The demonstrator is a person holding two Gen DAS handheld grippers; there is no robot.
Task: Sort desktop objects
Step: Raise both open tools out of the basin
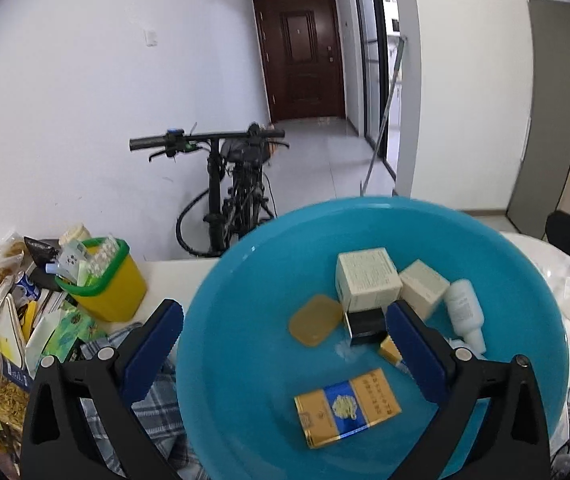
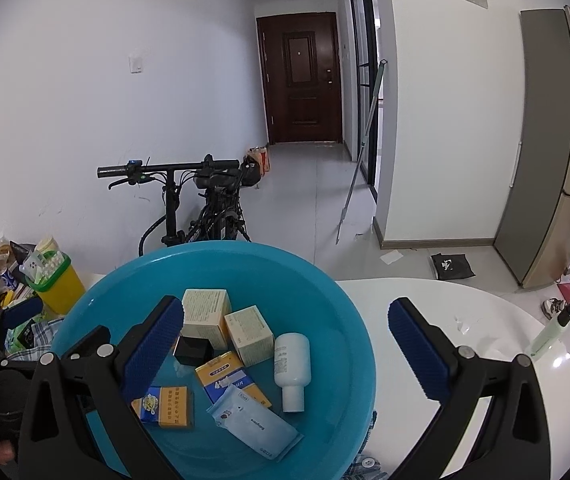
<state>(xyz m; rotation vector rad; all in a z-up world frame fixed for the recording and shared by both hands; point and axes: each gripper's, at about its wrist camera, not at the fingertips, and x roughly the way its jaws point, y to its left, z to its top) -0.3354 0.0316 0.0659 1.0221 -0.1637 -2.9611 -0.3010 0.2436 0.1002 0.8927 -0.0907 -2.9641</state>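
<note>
Soft, even daylight is filling both views, seeming to come from the glazed partition [image 1: 373,60] at upper right and washing the white walls pale. The blue basin [image 1: 525,280] is showing faint sheen along its rim — no harsh glare. Fisheye bending is curving the door [image 2: 299,76] and walls, and black vignetting is eating the corners. The left wrist view is looking slightly softer — its basin rim is smearing.
</note>
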